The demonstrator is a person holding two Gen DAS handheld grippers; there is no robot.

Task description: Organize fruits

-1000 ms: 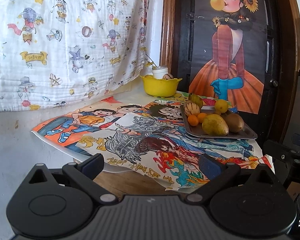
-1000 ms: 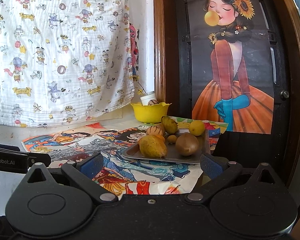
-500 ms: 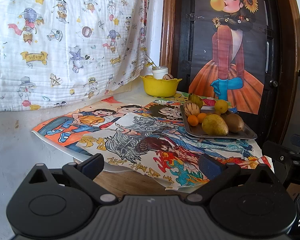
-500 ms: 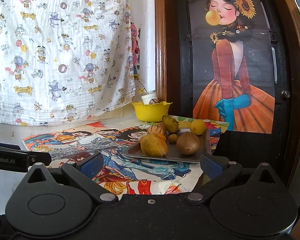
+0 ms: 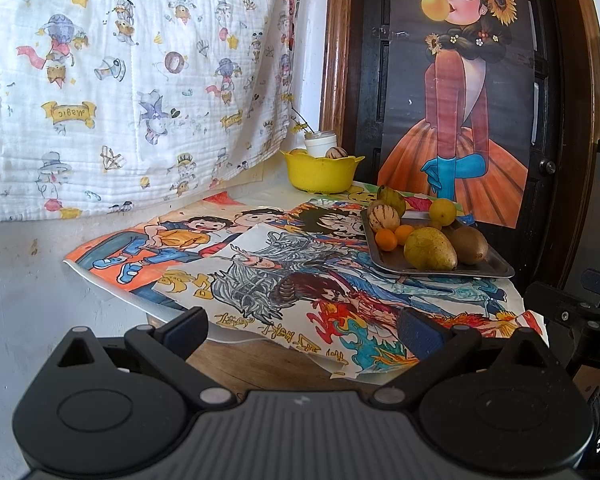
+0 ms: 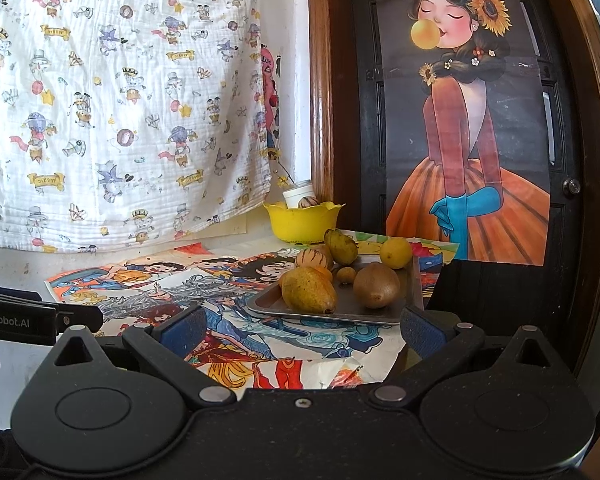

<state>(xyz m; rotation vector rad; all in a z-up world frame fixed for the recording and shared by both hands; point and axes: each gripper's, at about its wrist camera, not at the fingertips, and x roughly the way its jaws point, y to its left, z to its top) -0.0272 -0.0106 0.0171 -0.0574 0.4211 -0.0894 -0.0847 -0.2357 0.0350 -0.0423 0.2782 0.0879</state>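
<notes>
A metal tray (image 5: 496, 270) (image 6: 380, 314) at the table's right holds several fruits: a yellow pear (image 5: 430, 249) (image 6: 309, 290), a brown kiwi (image 5: 469, 245) (image 6: 377, 285), two small oranges (image 5: 386, 239), a striped melon (image 5: 384, 218) (image 6: 312, 258), a lemon (image 5: 443, 211) (image 6: 396, 253) and a green pear (image 6: 341, 247). A yellow bowl (image 5: 320, 172) (image 6: 302, 222) stands behind it with a striped fruit inside. My left gripper (image 5: 302, 326) is open and empty before the table's near edge. My right gripper (image 6: 300, 326) is open and empty, just short of the tray.
Colourful cartoon drawings (image 5: 260, 264) cover the table. A patterned cloth (image 5: 132, 80) hangs on the left wall. A dark door with a poster of a girl (image 5: 460, 100) stands behind the tray. A white cup (image 5: 320, 142) stands behind the bowl.
The right gripper has crept slightly forward toward the tray. The left gripper has barely moved. Both stay open.
</notes>
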